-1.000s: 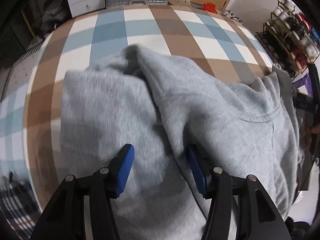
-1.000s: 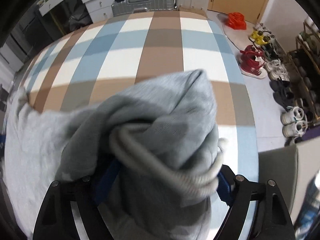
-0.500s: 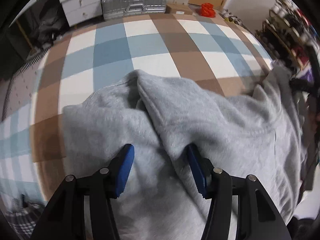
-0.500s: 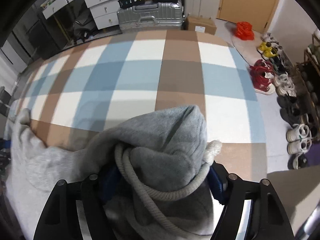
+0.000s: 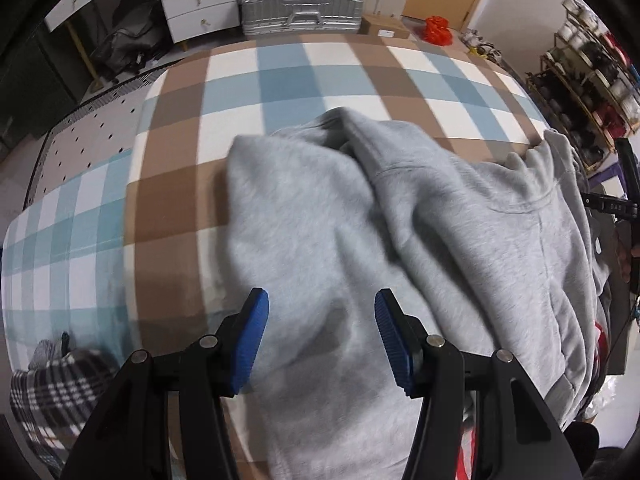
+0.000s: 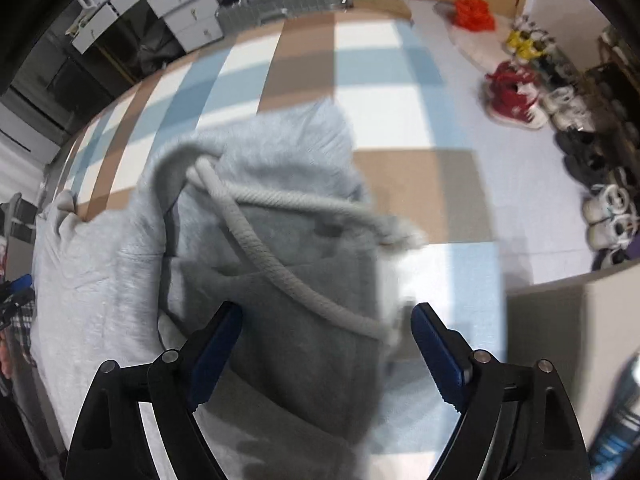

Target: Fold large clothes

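A grey hoodie (image 5: 440, 220) lies rumpled on a bed with a blue, brown and white checked cover (image 5: 280, 80). My left gripper (image 5: 320, 300) hovers just above the hoodie's body, its blue pads apart and pressing on nothing. In the right wrist view the hood (image 6: 280, 260) with its thick pale drawstring (image 6: 256, 248) rests on the bed near the right edge. My right gripper (image 6: 326, 312) stands over it with its jaws opening wide. The hood lies between the jaws, and neither pad touches it.
A silver suitcase (image 5: 300, 12) and white drawers (image 5: 196, 0) stand beyond the bed's far end. Shoes (image 6: 516, 100) line the floor on the right beside a shoe rack (image 5: 580, 80). A plaid cloth (image 5: 52, 392) lies at the near left corner.
The right jaws spread off the hood, which has dropped onto the bed with its cord slack. The left gripper has lifted and drawn back from the hoodie, so more bed shows.
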A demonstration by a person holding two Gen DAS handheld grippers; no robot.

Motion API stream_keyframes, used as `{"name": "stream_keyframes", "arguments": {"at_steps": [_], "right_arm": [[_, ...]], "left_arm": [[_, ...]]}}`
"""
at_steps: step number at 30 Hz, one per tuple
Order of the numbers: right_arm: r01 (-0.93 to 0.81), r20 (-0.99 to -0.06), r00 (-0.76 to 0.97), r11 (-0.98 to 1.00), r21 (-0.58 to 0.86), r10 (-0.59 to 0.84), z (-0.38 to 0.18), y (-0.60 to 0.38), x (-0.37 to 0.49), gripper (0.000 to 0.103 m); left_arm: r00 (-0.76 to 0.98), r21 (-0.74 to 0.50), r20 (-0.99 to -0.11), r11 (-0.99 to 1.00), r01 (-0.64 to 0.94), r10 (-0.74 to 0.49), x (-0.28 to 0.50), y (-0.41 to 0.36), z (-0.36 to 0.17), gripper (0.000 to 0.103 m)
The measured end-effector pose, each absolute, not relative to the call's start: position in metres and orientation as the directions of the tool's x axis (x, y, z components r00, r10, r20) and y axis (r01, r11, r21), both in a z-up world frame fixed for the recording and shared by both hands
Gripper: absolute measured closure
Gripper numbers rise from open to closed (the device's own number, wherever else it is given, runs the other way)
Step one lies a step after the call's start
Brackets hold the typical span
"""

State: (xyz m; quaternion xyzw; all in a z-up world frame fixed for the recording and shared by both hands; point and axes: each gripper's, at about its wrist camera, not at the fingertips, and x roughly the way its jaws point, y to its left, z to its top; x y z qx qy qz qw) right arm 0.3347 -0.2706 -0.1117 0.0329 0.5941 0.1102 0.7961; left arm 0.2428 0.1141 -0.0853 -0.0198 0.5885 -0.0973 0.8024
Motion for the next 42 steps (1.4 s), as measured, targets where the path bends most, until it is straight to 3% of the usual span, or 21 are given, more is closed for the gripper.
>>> {"name": "stream_keyframes", "arguments": {"at_steps": [2,4,6,10,15,17,19,22,32,38,39,41,42], "right_arm": [[-0.163,-0.935,0.294,0.975,0.154,0.197,-0.11,-0.256,0.338,0.014],[-0.2,-0.932,0.323,0.974,0.104,0.166,-0.107,-0.241,0.34,0.046],[-0.206,-0.927,0.321,0.97,0.132,0.195,-0.102,-0.231,0.342,0.07],[-0.233,-0.92,0.369,0.972,0.041,0.128,-0.094,-0.211,0.34,0.078],[-0.18,-0.903,0.396,0.978,0.101,0.166,-0.09,-0.22,0.346,0.078],[-0.176,-0.89,0.426,0.98,0.095,0.163,-0.086,-0.219,0.349,0.078],[-0.176,-0.884,0.441,0.981,0.086,0.156,-0.086,-0.215,0.356,0.079],[-0.163,-0.878,0.456,0.984,0.076,0.144,-0.085,-0.211,0.372,0.079],[-0.152,-0.854,0.511,0.988,0.023,0.098,-0.077,-0.203,0.436,0.078],[-0.129,-0.862,0.492,0.989,0.067,0.123,-0.087,-0.217,0.463,0.076],[-0.145,-0.87,0.473,0.987,0.075,0.135,-0.09,-0.219,0.462,0.074],[-0.17,-0.885,0.448,0.984,0.06,0.131,-0.091,-0.225,0.456,0.056],[-0.161,-0.884,0.446,0.984,0.074,0.14,-0.089,-0.233,0.448,0.028]], "left_arm": [[0.287,-0.139,-0.944,0.984,0.112,-0.166,0.242,0.124,-0.088,0.052],[0.286,-0.129,-0.947,0.988,0.087,-0.149,0.243,0.135,-0.092,0.052],[0.274,-0.15,-0.948,0.986,0.066,-0.162,0.245,0.145,-0.099,0.052],[0.228,-0.271,-0.937,0.962,0.008,-0.266,0.256,0.162,-0.117,0.052],[0.223,-0.36,-0.909,0.933,0.002,-0.351,0.269,0.161,-0.127,0.054],[0.213,-0.388,-0.9,0.921,0.002,-0.38,0.276,0.159,-0.129,0.06],[0.209,-0.393,-0.9,0.92,-0.007,-0.383,0.284,0.159,-0.13,0.082],[0.217,-0.417,-0.889,0.909,-0.019,-0.403,0.297,0.158,-0.13,0.094],[0.24,-0.31,-0.924,0.951,-0.008,-0.299,0.349,0.138,-0.124,0.096],[0.252,-0.258,-0.935,0.966,-0.003,-0.249,0.371,0.13,-0.133,0.096],[0.251,-0.25,-0.937,0.968,0.001,-0.243,0.368,0.129,-0.133,0.095],[0.283,-0.218,-0.934,0.976,0.03,-0.217,0.356,0.128,-0.125,0.095],[0.302,-0.218,-0.928,0.975,0.041,-0.22,0.35,0.128,-0.12,0.095]]}}
